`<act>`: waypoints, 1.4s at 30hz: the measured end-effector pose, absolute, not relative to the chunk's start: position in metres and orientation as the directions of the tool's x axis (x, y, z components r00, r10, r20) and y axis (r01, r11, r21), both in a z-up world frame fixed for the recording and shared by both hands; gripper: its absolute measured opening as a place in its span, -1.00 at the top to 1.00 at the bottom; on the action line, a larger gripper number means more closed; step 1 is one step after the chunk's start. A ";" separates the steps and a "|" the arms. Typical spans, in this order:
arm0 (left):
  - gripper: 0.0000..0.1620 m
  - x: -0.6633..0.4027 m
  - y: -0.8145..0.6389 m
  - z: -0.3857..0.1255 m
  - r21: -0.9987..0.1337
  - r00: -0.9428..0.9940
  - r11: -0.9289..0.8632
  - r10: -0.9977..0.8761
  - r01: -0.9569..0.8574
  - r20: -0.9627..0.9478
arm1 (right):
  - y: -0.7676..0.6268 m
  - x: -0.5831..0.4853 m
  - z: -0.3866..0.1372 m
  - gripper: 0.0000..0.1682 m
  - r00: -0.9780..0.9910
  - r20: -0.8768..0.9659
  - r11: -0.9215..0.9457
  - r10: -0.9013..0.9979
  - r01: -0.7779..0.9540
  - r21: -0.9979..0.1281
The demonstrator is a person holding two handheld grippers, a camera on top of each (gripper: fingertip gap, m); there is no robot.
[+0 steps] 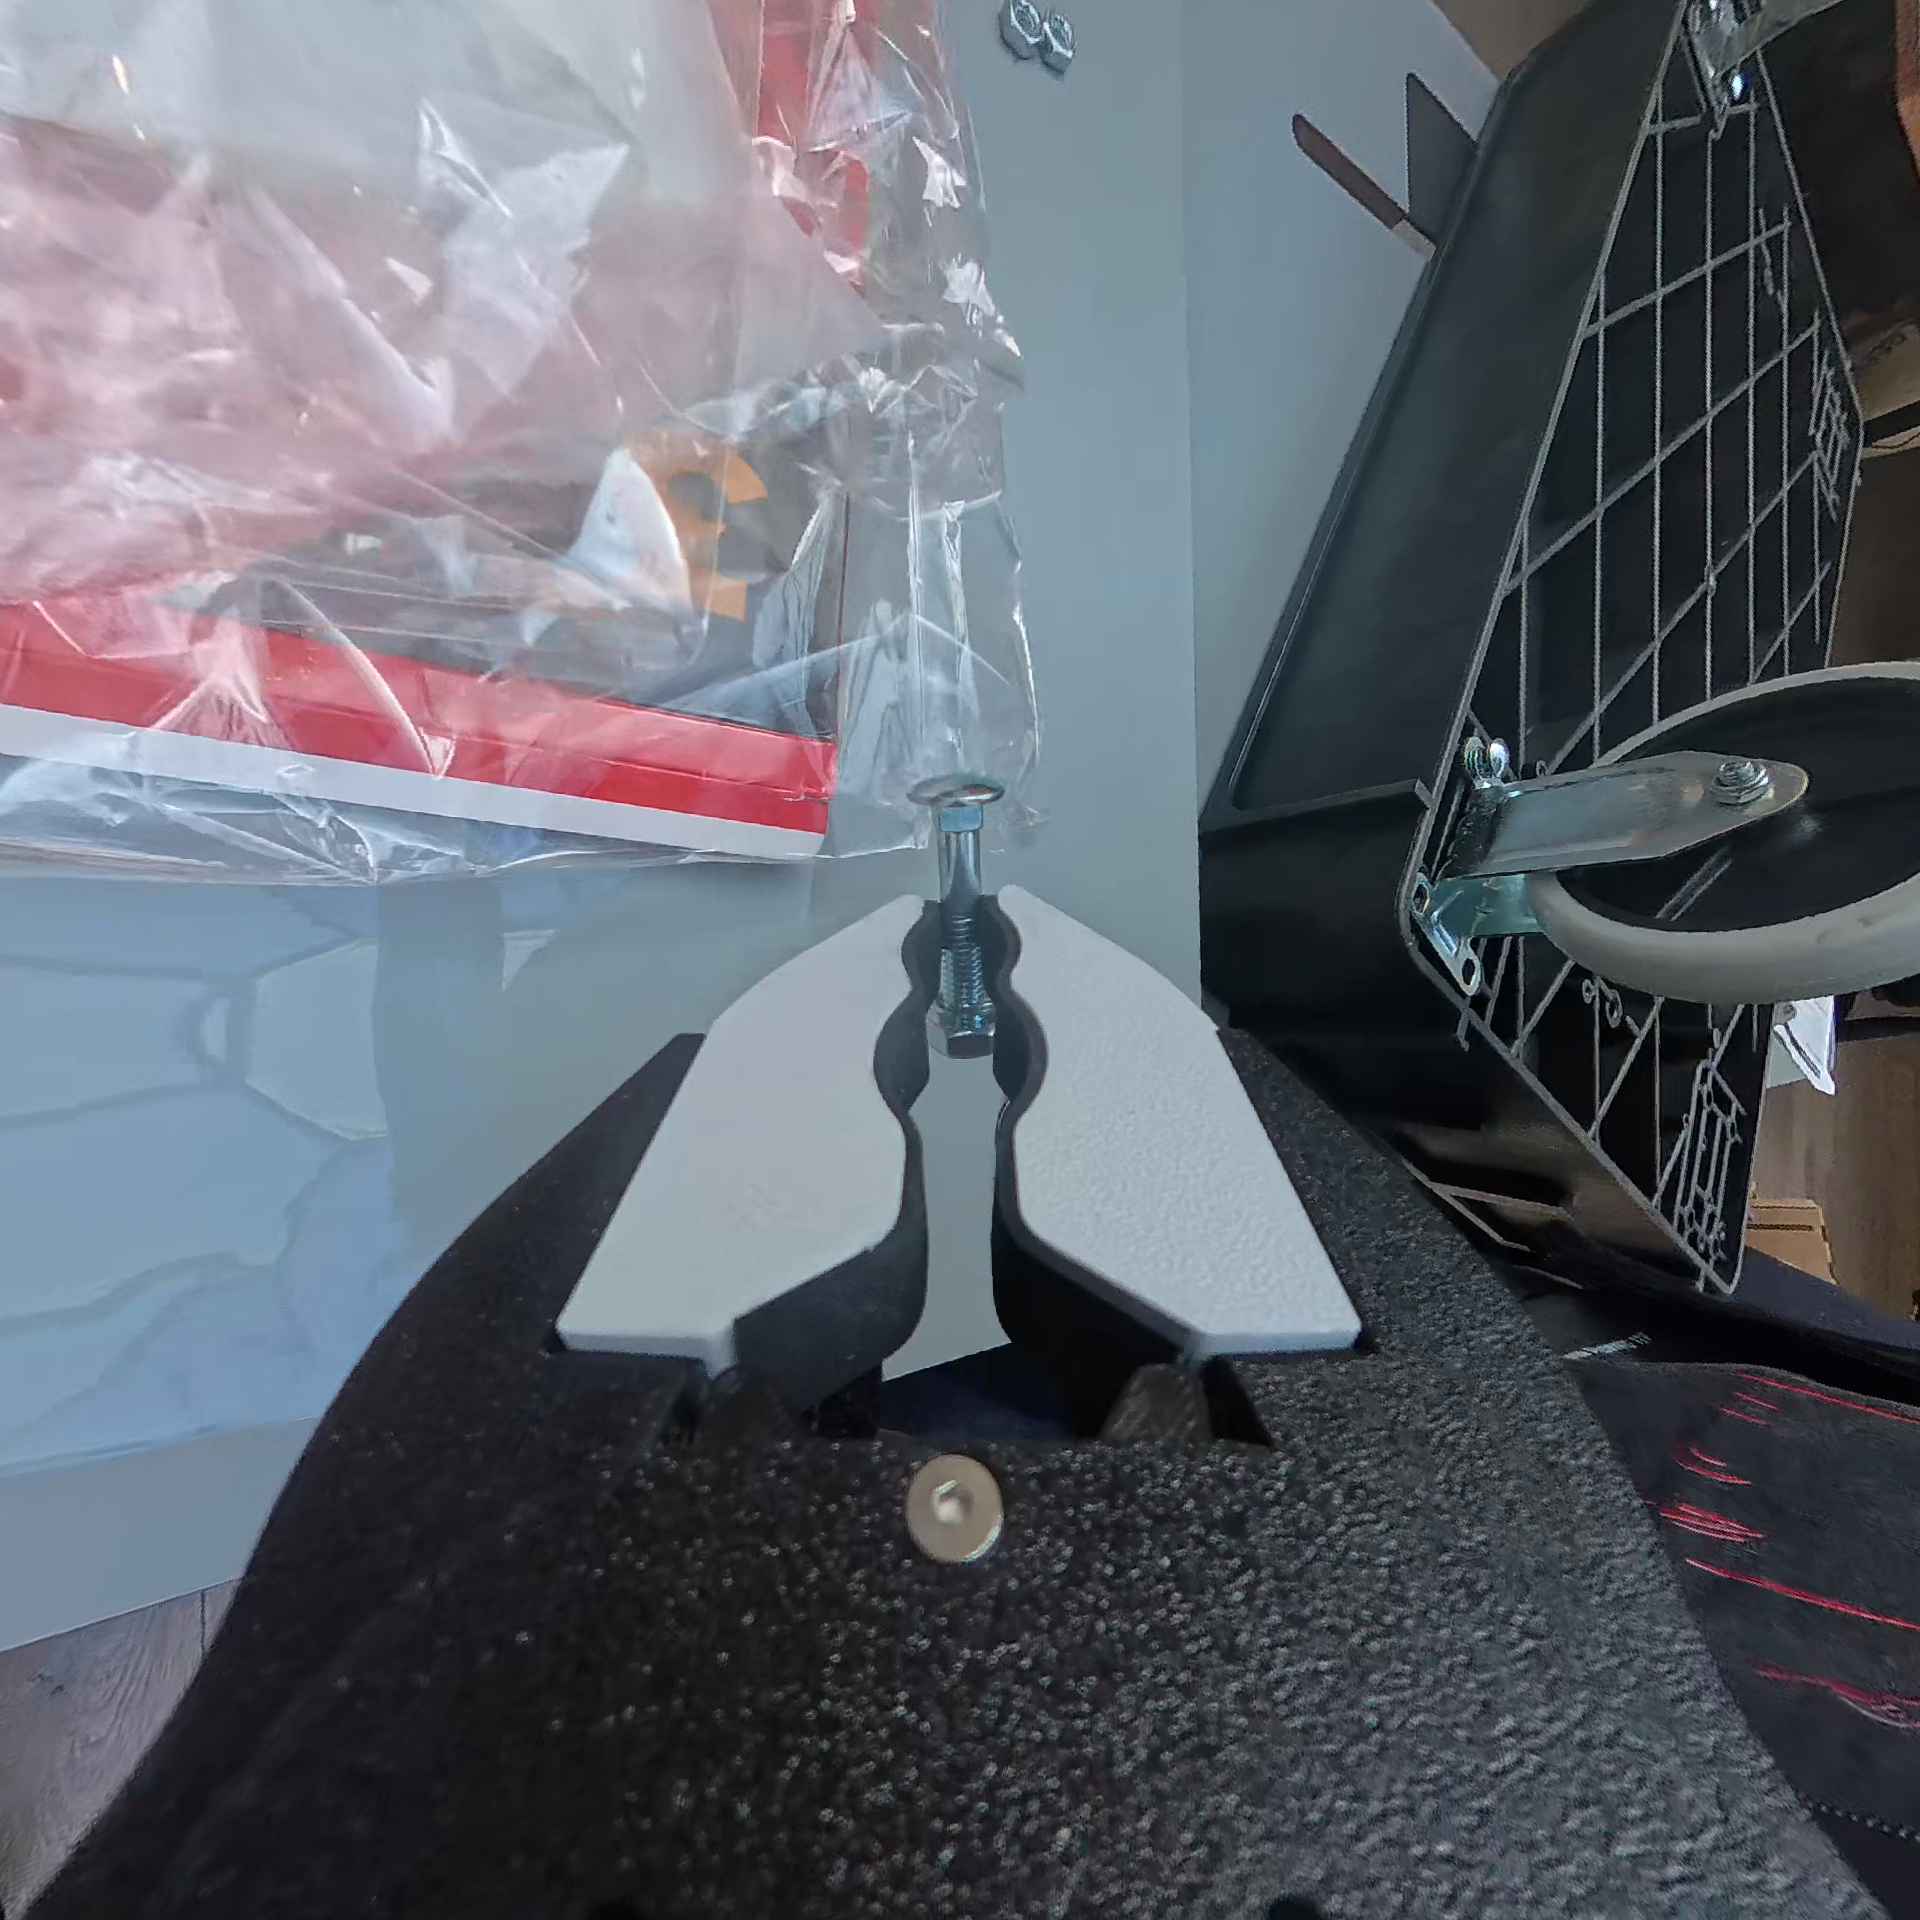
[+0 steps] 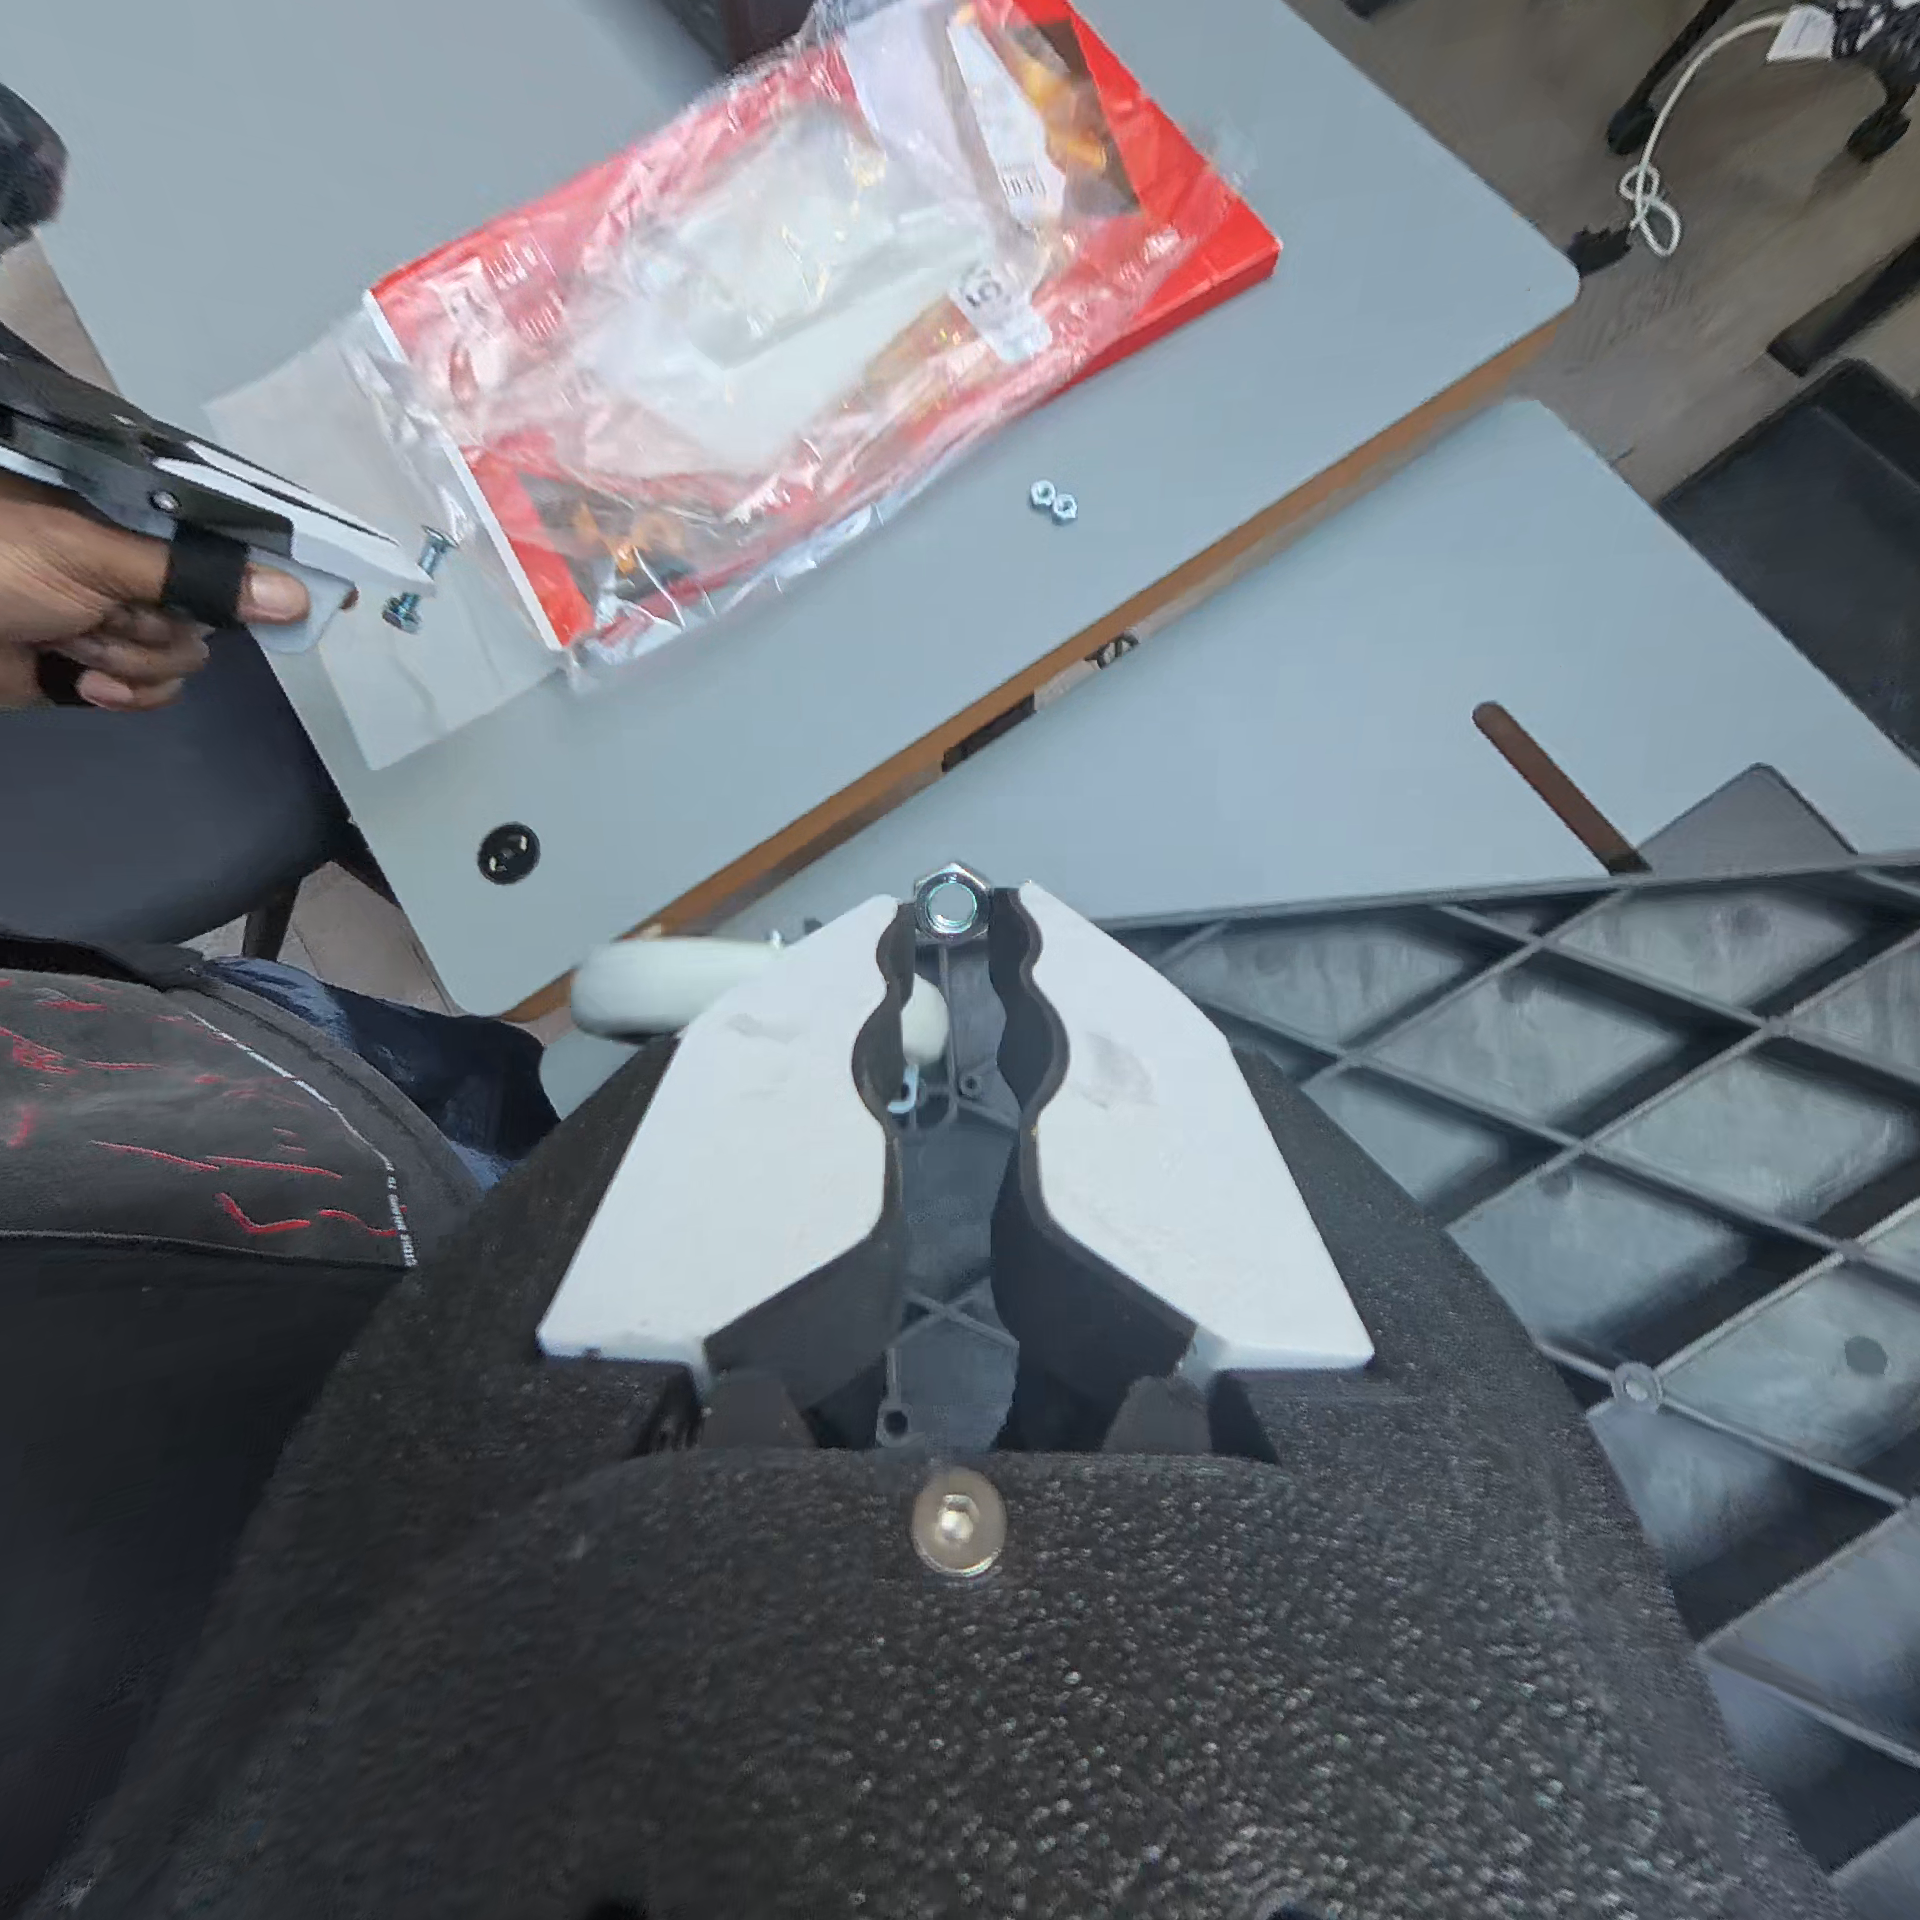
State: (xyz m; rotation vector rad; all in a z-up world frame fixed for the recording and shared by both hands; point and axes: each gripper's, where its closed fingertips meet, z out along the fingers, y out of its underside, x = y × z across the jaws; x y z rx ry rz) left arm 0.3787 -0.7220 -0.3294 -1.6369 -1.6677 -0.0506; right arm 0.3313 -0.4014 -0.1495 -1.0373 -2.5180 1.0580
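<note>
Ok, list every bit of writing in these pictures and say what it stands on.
I won't quote writing; here is what bears it.
Red box in clear bag: print, blurred.
White sticker on the bag: marks, blurred.
Black fabric hem: tiny white print, too small.
Black platform underside: moulded signs, unreadable.
Bolt in left tool, nut in right tool: none visible.

Both grippers' fingers (image 1: pixel 790 1091) nearly closed, clamping.

Left side: plastic-wrapped red box (image 2: pixel 821 343) blocks tabletop; bare grey table (image 2: pixel 1299 665) beyond two loose nuts (image 2: pixel 1051 502) (small); upturned black cart (image 2: pixel 1558 1091) walls right.
</note>
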 end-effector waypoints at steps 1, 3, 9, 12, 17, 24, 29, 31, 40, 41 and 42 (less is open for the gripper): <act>0.91 0.378 -0.728 -0.329 -0.480 0.141 0.170 0.826 0.861 0.545 | -0.421 0.329 -0.139 0.84 -0.740 -0.064 0.495 0.670 0.508 -0.705; 0.91 0.378 -0.740 -0.328 -0.479 0.142 0.182 0.814 0.859 0.563 | -0.467 0.329 -0.122 0.84 -0.772 -0.072 0.500 0.632 0.477 -0.723; 0.91 0.380 -0.774 -0.326 -0.477 0.147 0.211 0.780 0.853 0.608 | -0.617 0.360 -0.130 0.84 -0.847 -0.131 0.531 0.515 0.436 -0.727; 0.91 0.382 -0.788 -0.325 -0.474 0.149 0.222 0.765 0.852 0.627 | -0.665 0.375 -0.180 0.84 -0.855 -0.144 0.589 0.497 0.455 -0.668; 0.91 0.388 -0.801 -0.324 -0.471 0.178 0.206 0.741 0.858 0.648 | -0.684 0.386 -0.289 0.84 -0.823 -0.143 0.654 0.550 0.530 -0.539; 0.91 0.396 -0.807 -0.327 -0.451 0.189 0.204 0.706 0.869 0.682 | -0.689 0.386 -0.374 0.84 -0.802 -0.104 0.693 0.588 0.567 -0.445; 0.91 0.399 -0.806 -0.327 -0.449 0.204 0.193 0.691 0.872 0.694 | -0.696 0.391 -0.391 0.84 -0.804 -0.097 0.710 0.586 0.568 -0.416; 0.91 0.400 -0.806 -0.327 -0.446 0.205 0.195 0.684 0.873 0.700 | -0.696 0.393 -0.397 0.84 -0.807 -0.086 0.720 0.584 0.565 -0.403; 0.91 0.405 -0.800 -0.323 -0.412 0.174 0.255 0.627 0.875 0.759 | -0.694 0.401 -0.412 0.81 -0.795 -0.081 0.713 0.601 0.579 -0.396; 0.91 0.404 -0.798 -0.322 -0.401 0.164 0.272 0.613 0.875 0.773 | -0.694 0.402 -0.412 0.78 -0.793 -0.084 0.707 0.603 0.580 -0.403; 0.91 0.404 -0.797 -0.320 -0.390 0.153 0.290 0.598 0.874 0.787 | -0.693 0.403 -0.411 0.75 -0.792 -0.090 0.702 0.604 0.583 -0.409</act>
